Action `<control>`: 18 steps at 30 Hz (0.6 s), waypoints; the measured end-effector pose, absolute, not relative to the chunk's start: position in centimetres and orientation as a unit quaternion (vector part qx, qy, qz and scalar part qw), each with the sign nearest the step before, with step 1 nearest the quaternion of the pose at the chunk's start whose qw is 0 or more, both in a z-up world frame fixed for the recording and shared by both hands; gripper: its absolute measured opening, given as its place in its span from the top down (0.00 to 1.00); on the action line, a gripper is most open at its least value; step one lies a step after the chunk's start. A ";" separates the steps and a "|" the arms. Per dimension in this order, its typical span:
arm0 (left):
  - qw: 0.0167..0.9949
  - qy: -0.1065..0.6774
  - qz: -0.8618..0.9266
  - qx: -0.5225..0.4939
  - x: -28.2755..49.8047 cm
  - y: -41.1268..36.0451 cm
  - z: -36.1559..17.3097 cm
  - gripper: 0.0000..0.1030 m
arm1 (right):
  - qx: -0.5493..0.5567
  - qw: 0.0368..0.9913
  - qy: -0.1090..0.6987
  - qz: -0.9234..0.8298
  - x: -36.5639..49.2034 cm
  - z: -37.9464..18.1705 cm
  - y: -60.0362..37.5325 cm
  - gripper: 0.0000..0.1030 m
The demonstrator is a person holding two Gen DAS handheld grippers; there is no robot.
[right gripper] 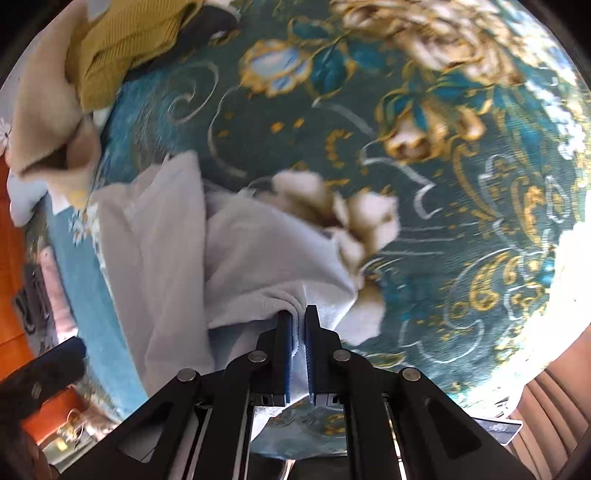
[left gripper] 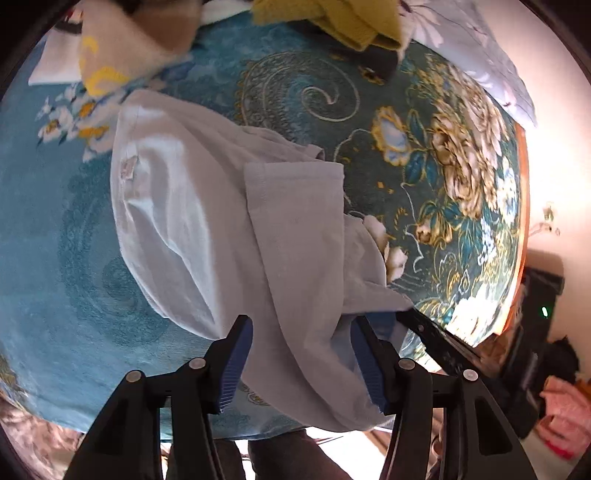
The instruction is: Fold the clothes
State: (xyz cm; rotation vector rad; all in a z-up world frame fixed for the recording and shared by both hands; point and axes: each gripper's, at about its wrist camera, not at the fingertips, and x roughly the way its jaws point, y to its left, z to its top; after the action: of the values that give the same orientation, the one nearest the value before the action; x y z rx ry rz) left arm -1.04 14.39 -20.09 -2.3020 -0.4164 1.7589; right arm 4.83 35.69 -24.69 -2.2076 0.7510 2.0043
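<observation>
A pale grey T-shirt [left gripper: 207, 206] lies partly folded on a teal floral blanket [left gripper: 303, 92], its near end hanging over the front edge. My left gripper [left gripper: 301, 343] is open, its blue pads either side of the hanging cloth without pinching it. In the right wrist view the same shirt [right gripper: 155, 236] lies at the left and centre. My right gripper [right gripper: 299, 325] is shut on a fold of the shirt's edge, with cloth squeezed between the blue pads.
A mustard knitted garment [left gripper: 332, 18] and a beige garment [left gripper: 122, 44] lie at the far side; they also show in the right wrist view, mustard [right gripper: 125, 48] and beige [right gripper: 48, 122]. The blanket's right edge [left gripper: 517, 221] drops to a floor with pink cloth [left gripper: 565, 413].
</observation>
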 end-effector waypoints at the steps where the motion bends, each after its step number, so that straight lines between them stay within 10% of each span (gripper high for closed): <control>1: 0.095 -0.161 0.592 -0.784 -1.3 14.4 -21.0 0.42 | -0.713 0.036 0.245 0.656 5.0 -24.2 36.1 0.94; 8: 0.059 -0.217 0.534 -0.815 -1.2 16.2 -25.8 0.44 | -0.697 0.032 0.254 0.669 5.9 -21.5 37.5 0.94; 12: 0.073 -0.160 0.572 -0.801 -1.1 17.7 -24.5 0.96 | -0.693 0.038 0.268 0.668 6.1 -21.0 37.3 0.94; 18: 0.102 -0.188 0.687 -0.694 -4.9 14.5 -14.0 0.96 | -0.665 0.035 0.258 0.699 4.2 -18.2 37.8 0.94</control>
State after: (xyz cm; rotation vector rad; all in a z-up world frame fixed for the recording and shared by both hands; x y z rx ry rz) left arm -4.94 14.46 -13.96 -2.0498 -0.5548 2.0304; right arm 4.18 37.81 -18.24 -2.0451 0.7942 2.1495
